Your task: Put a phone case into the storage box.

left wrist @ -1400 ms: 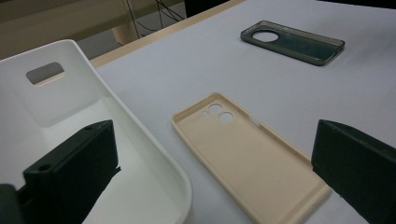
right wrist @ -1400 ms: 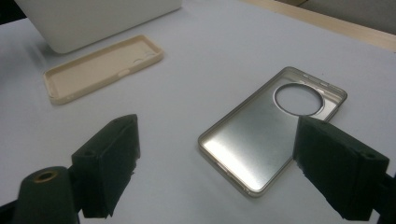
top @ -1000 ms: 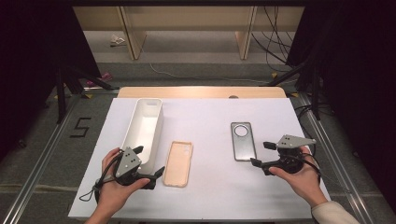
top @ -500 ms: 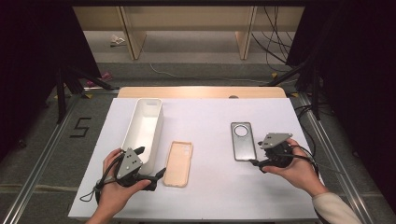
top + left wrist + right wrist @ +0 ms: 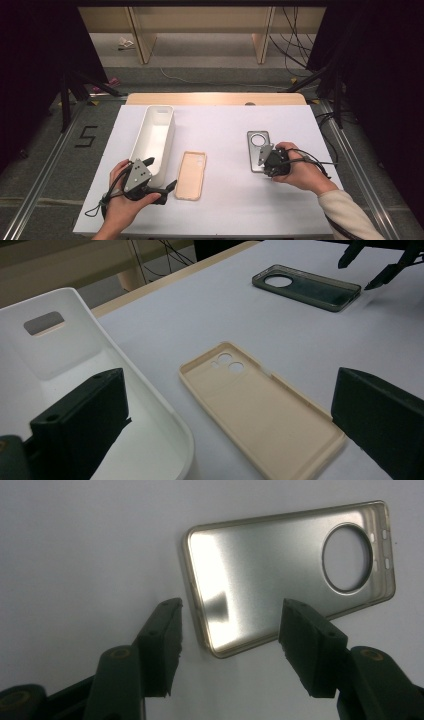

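phone case (image 5: 259, 150): smoky grey (glossy sheen) | second case (image 5: 190, 175): beige | bin (image 5: 154, 137): white | table sheet (image 5: 225, 125): white

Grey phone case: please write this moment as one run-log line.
right gripper: open, at translucent grey phone case | left gripper: open | case: flat on table

In the high view the worktop (image 5: 225, 125) filled the middle of the frame. A long tray (image 5: 152, 137) lay at its left of centre, running from the upper middle down toward the lower left. Just right of the tray's lower end lay a phone case (image 5: 190, 175), apart from it. A second phone case (image 5: 259, 150) lay right of centre, well apart from the first. The left hand-held gripper (image 5: 155, 182) sat at the lower left, beside the tray's near end and left of the first case. The right hand-held gripper (image 5: 264, 159) was at the second case's lower end, its jaws either side of that case's near corner.
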The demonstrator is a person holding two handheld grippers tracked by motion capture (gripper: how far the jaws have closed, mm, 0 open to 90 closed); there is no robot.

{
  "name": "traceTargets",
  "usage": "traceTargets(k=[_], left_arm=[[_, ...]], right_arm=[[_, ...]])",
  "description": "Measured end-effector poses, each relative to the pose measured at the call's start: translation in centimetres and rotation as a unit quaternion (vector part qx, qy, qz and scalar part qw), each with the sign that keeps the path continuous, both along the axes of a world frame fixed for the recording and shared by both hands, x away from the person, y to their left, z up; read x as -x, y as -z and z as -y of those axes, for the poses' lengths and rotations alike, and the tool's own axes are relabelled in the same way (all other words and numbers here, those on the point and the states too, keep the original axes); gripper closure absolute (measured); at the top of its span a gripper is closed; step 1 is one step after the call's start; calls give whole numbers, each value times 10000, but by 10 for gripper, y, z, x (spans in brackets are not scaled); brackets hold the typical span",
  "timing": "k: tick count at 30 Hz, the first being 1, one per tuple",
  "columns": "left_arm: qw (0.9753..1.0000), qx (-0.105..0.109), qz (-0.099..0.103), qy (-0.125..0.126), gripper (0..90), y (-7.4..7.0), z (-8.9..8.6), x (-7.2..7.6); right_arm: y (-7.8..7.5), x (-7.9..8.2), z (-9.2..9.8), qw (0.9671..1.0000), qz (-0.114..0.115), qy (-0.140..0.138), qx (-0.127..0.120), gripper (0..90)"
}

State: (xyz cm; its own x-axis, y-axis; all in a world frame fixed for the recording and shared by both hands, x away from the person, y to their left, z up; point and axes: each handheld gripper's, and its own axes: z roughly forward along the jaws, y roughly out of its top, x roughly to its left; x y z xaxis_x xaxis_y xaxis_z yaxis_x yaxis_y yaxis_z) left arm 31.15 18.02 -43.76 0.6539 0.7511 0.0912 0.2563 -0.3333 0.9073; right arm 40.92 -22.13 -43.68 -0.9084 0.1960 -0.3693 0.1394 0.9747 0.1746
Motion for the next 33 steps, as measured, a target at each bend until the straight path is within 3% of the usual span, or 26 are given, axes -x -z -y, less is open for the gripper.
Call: traceTargets(k=[7,27,33], left_arm=[[10000,0,6,-12,11,0,-1,1],[10000,-21,17,-11,13,0,-1,2],[10000,-25,20,-7,13,0,0,2]], right_arm=[[7,-3,-10,9990,-31,-216,380,466],[15,-10,-21,9963,-136,-404,752,555],[17,-11,-22,9958,-209,-465,759,607]])
